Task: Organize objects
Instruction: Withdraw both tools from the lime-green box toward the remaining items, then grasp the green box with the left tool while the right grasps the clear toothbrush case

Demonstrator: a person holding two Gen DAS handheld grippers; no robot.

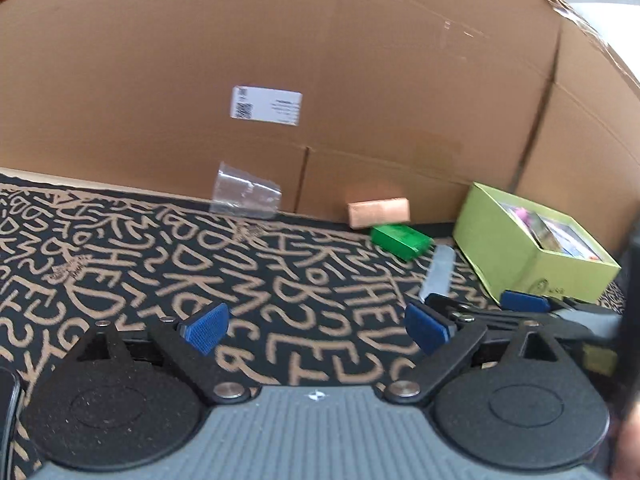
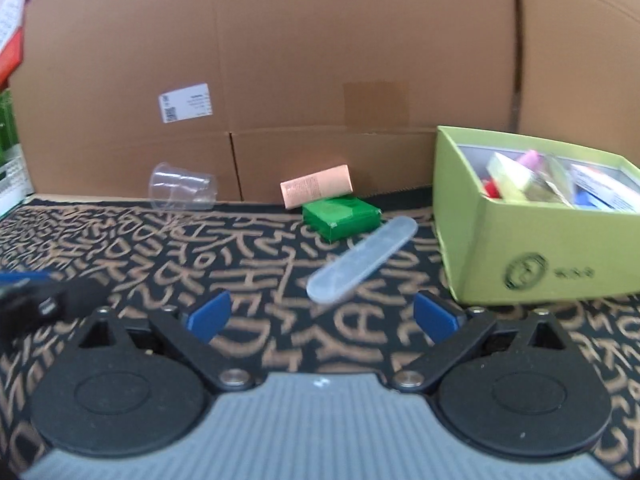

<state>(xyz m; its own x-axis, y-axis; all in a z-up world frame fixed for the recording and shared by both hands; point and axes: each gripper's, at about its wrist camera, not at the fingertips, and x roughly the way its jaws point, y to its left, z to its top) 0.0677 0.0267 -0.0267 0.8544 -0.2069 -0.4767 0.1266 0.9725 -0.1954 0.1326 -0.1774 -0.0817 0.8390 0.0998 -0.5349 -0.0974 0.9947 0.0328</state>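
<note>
Left gripper (image 1: 316,330), lower centre of its frame: jaws spread wide, nothing between them. Right gripper (image 2: 322,318), lower centre of its frame: likewise wide and empty. Translucent oblong case (image 2: 362,266) lies on the patterned tabletop (image 2: 248,264) at frame centre, just left of the lime-green box (image 2: 540,252), which holds assorted items. Green packet (image 2: 341,217) sits behind it, touching a tilted peach carton (image 2: 317,191). Clear cup (image 2: 182,192) lies on its side at centre left against the cardboard wall (image 2: 300,60).
</note>
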